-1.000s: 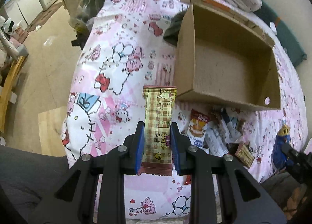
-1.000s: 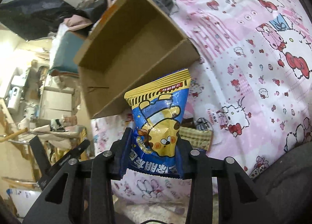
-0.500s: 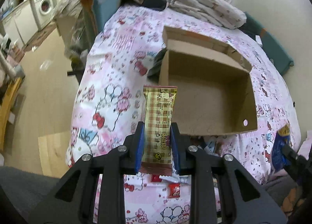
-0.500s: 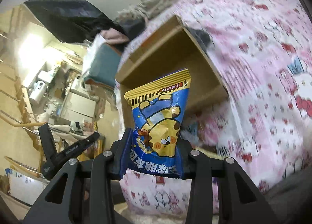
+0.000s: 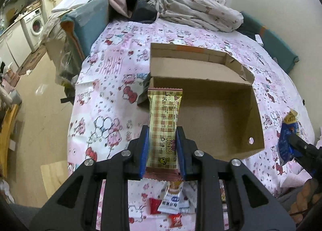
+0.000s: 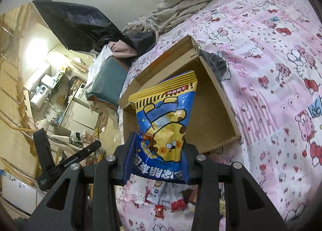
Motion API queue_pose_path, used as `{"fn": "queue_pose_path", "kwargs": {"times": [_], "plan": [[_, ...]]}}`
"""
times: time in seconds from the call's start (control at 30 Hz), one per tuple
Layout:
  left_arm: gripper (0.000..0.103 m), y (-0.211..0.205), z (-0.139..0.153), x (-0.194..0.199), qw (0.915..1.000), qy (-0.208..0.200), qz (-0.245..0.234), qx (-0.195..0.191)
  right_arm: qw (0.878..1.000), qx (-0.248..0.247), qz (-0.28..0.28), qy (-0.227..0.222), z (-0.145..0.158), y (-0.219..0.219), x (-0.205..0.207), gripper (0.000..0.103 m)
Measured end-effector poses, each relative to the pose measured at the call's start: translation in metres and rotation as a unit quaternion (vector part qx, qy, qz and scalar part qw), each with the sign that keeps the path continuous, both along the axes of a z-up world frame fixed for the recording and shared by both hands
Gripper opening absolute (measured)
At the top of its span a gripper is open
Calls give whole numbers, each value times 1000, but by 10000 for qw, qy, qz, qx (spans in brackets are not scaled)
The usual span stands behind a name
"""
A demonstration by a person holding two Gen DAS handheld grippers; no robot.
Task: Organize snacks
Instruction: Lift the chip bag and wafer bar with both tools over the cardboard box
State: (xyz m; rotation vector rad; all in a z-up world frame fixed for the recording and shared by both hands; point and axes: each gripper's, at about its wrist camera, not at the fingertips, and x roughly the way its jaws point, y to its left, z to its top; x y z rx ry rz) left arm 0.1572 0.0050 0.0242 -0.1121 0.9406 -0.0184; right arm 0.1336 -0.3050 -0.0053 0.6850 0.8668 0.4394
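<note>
My left gripper is shut on a tan plaid snack bar and holds it raised above the bed, in front of the near left corner of an open cardboard box. My right gripper is shut on a blue and yellow snack bag, held up before the same box. The bag and right gripper also show at the right edge of the left wrist view. Several small snack packets lie on the bed below both grippers. The box looks empty inside.
The box lies on a pink cartoon-print bedspread. Crumpled bedding is piled at the far end. A dark cloth lies against the box's side. A teal cushion and bare floor are to the left.
Both grippers have risen and pulled back with their snacks held; the box now appears farther and lower, and the loose packets sit below the fingers.
</note>
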Motion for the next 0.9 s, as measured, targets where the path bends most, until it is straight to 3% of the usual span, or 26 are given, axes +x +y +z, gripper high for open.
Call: {"fn": "queue_pose_path", "kwargs": {"times": [0.47,0.9], "plan": [[22,-43,-22,52,9991,-38,-317,274,9974,-669,277,51,-15,28,63,40],[22,-50,-65,71,9982,263,-463,274,9892,-1251,535,544,-51,56,89,40]]}}
